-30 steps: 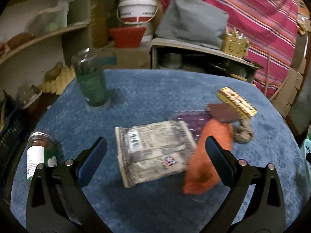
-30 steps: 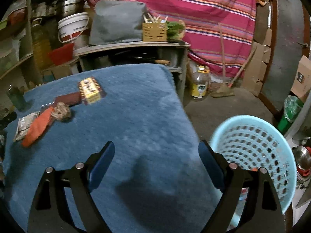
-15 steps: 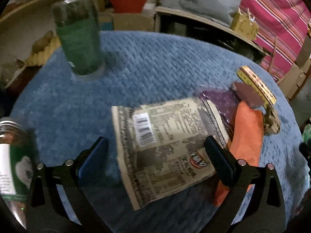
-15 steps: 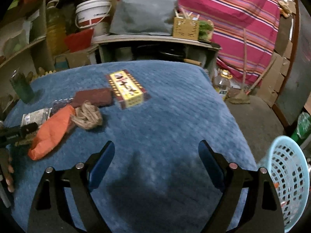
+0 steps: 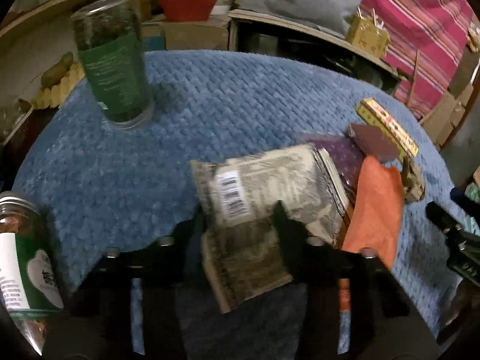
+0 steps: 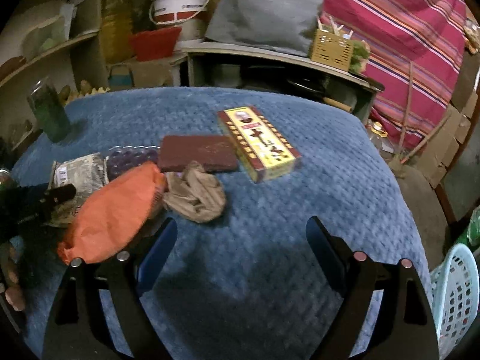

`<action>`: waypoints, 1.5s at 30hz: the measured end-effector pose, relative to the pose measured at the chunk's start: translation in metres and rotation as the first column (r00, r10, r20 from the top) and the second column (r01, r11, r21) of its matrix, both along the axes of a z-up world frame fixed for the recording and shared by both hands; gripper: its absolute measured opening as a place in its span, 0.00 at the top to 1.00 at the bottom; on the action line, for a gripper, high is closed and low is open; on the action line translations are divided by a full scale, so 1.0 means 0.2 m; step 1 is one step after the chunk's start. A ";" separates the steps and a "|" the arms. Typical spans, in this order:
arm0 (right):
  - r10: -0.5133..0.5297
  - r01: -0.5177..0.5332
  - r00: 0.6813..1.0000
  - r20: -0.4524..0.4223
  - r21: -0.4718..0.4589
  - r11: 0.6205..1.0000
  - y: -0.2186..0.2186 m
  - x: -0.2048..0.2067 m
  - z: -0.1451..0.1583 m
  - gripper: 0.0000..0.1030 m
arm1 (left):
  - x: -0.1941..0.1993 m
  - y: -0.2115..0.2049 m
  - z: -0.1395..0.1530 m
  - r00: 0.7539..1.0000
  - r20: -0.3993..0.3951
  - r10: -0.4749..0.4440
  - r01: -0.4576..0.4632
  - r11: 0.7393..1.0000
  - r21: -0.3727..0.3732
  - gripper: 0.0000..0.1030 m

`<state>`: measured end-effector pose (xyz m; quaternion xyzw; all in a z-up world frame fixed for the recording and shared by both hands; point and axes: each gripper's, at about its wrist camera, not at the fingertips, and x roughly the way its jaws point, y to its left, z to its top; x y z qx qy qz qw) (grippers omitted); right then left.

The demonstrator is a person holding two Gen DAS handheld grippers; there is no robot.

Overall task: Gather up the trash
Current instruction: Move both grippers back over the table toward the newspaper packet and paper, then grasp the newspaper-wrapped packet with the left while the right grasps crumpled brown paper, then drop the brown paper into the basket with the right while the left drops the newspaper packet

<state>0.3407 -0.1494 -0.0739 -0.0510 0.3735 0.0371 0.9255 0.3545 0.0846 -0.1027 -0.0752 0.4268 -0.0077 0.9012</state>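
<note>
A moment ago the left gripper (image 5: 240, 234) was wide open. Now its jaws are closing on the grey snack bag (image 5: 270, 186) near the table's (image 5: 228, 96) left edge, so pickup comes next. The right gripper (image 6: 240, 249) stays wide and empty.

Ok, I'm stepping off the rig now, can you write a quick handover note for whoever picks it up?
Left gripper: jaws closing, grey printed wrapper between them and crumpling.
Right gripper: open, empty, over the blue cloth.
Still on the cloth: orange wrapper, crumpled tan wad, brown pad, yellow box, purple packet.
Basket sits on the floor, off the table's right edge.
Left: bin the wrapper, then the rest.
</note>
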 end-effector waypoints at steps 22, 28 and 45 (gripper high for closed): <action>0.148 -0.149 0.988 -0.039 -0.012 0.989 0.11 0.10 0.00 0.66 | -0.15 0.04 0.24 0.980 0.197 0.039 -0.058 0.994 0.091 0.96; 0.133 -0.132 0.991 -0.018 0.013 0.991 -0.05 -0.02 0.06 0.66 | -0.19 -0.01 0.26 0.978 0.203 0.056 -0.081 0.990 0.114 0.96; -0.046 0.039 0.996 0.071 0.092 0.995 -0.82 -0.43 0.24 0.66 | -0.46 -0.47 0.67 0.949 0.315 -0.012 -0.046 0.983 0.177 0.97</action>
